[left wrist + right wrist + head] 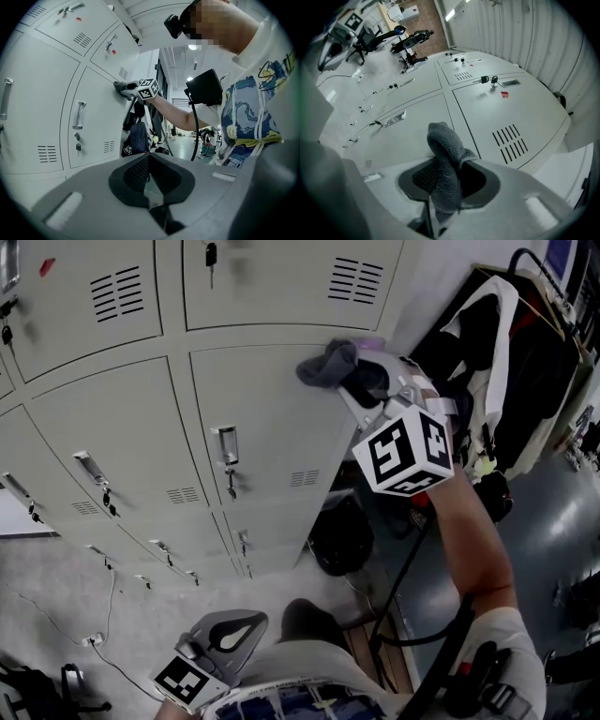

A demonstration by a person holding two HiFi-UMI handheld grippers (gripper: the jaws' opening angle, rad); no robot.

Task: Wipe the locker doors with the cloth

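Fingers [423,177] of right gripper [443,182] pinching cloth [443,140], against door [262,413]

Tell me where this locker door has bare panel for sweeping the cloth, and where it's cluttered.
Bare: on the door, the top strip left of the cloth in the right gripper, and the middle between the handle and the right edge. Crowded: the key hanging under the handle, and the vent at lower right.

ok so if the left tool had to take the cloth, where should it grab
Probably the bunched end of the cloth sticking out past the right tool, coming in sideways along the locker door; the rest is pinched in that tool.
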